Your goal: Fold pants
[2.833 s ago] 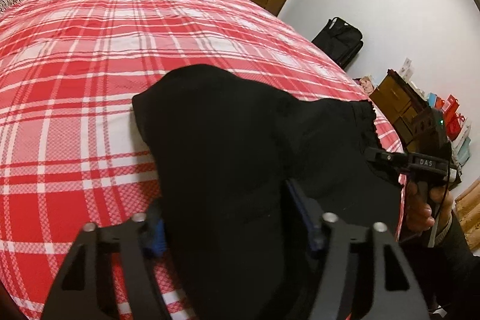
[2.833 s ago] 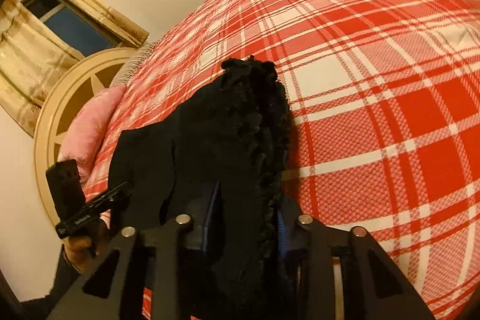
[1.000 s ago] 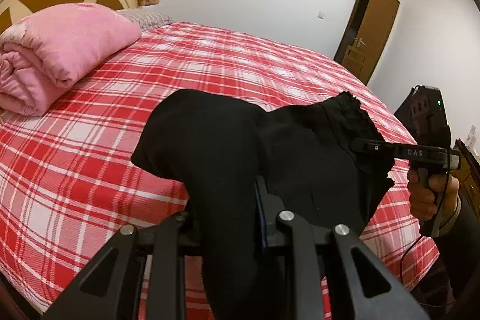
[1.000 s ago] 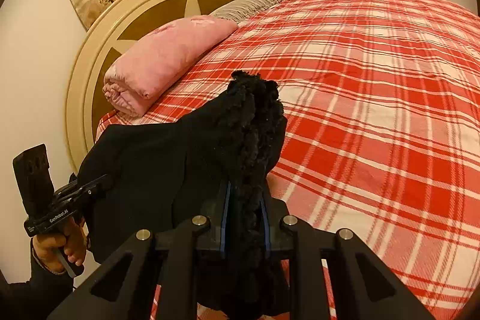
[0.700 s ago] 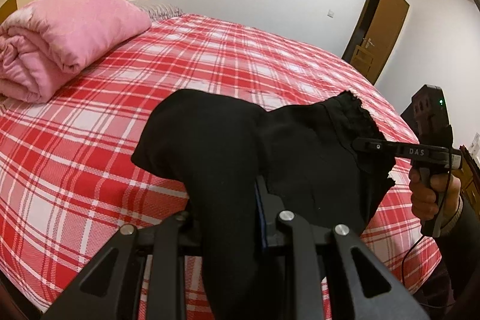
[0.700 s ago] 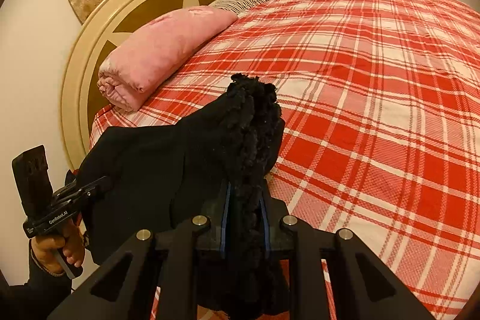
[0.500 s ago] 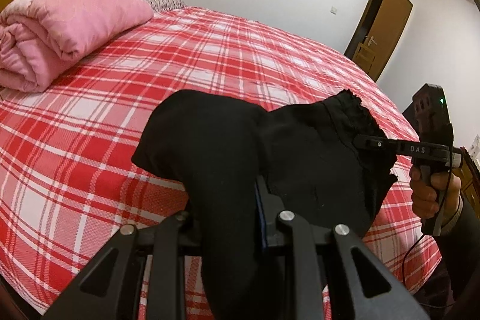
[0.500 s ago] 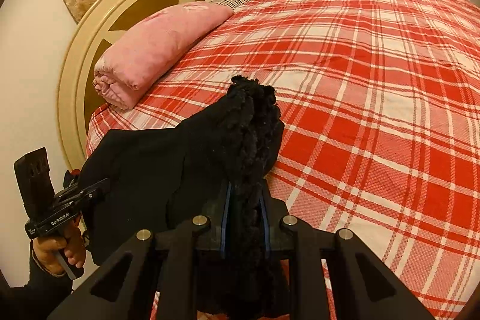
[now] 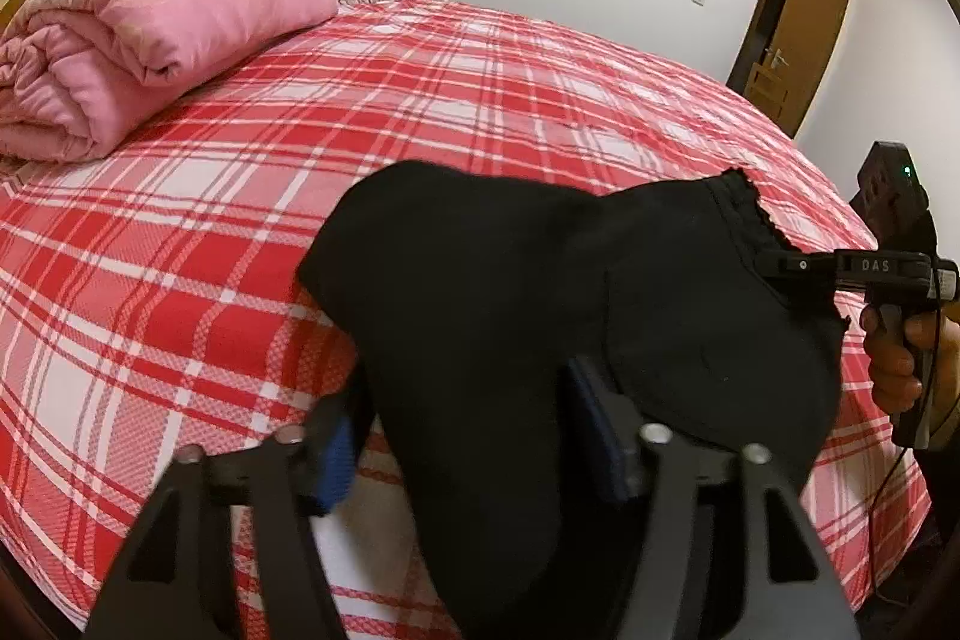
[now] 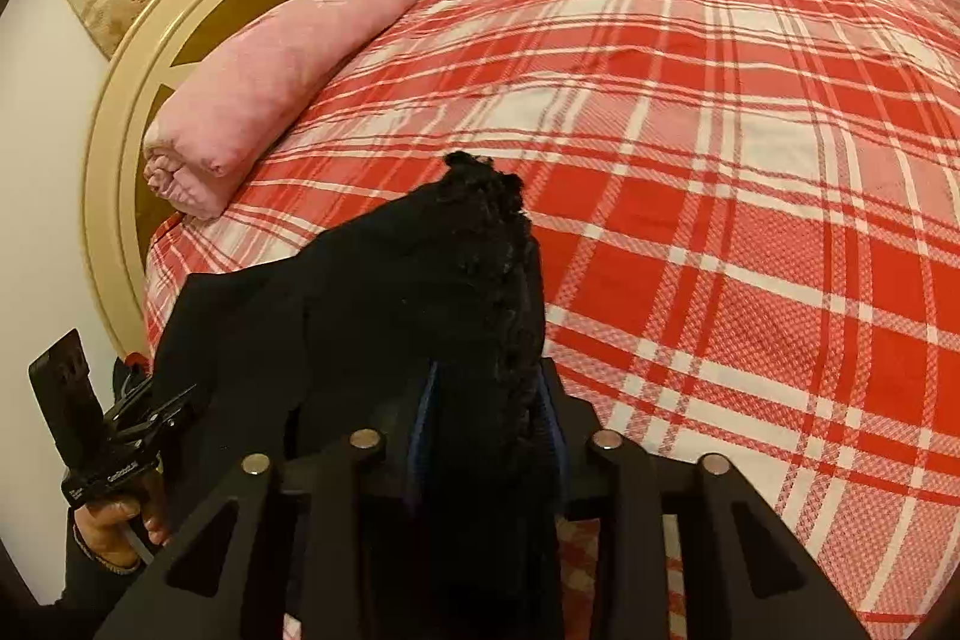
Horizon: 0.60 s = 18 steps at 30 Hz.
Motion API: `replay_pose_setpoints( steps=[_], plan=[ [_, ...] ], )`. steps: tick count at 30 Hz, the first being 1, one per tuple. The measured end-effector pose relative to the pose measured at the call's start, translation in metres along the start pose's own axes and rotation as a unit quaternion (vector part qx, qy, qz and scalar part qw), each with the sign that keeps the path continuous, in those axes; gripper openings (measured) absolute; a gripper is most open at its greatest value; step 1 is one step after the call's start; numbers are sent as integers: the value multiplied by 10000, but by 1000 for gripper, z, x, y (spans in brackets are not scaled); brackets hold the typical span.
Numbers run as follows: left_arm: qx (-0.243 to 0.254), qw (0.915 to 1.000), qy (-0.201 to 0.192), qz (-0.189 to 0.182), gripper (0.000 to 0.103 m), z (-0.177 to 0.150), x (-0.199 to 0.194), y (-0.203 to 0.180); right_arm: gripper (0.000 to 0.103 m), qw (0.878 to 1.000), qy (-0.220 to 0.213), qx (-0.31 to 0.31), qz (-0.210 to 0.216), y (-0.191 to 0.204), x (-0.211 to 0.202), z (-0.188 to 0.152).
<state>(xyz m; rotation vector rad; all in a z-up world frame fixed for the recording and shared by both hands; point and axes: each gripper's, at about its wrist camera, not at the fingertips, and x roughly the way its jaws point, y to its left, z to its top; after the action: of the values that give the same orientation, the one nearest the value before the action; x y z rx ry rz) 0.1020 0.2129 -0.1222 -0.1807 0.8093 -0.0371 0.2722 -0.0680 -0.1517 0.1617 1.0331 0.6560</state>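
Note:
The black pants (image 9: 510, 292) are bunched at the near edge of the red plaid bed (image 9: 480, 88). My left gripper (image 9: 465, 436) is open, its blue pads wide apart on either side of a fold of the black cloth. In the right wrist view the frilled waistband of the pants (image 10: 480, 232) lies between the pads of my right gripper (image 10: 486, 424), which stand apart around it. The right gripper (image 9: 798, 265) shows at the waistband's edge, held by a hand (image 9: 900, 358). The left gripper (image 10: 150, 412) shows at the cloth's far left.
A rolled pink quilt (image 9: 138, 40) lies by the cream headboard (image 10: 120, 130) at the head of the bed. The plaid sheet (image 10: 750, 160) stretches wide beyond the pants. A brown door (image 9: 792, 22) stands ajar in the far wall.
Both grippers were clamped on the pants half a second ago. The left jaws have since spread wide and the right jaws have parted somewhat. The pants have barely moved.

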Motion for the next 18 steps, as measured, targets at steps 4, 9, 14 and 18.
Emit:
replay_pose_setpoints(
  steps=[4,9,14,18],
  plan=[
    [-223,9997,-43,34,86,-6,6,8,53,9998,-49,-10,-202,-4,4,-1],
    [-364,9992,-114,122,87,-11,-2,9,70,9992,-260,186,-252,-9,-15,-10],
    [-403,9981,-202,427,87,-19,-31,1,71,9955,-559,567,-513,-26,-47,-25],
    [-365,9969,-461,517,90,-26,-67,-14,71,9889,-849,777,-937,-23,-86,-46]
  ],
)
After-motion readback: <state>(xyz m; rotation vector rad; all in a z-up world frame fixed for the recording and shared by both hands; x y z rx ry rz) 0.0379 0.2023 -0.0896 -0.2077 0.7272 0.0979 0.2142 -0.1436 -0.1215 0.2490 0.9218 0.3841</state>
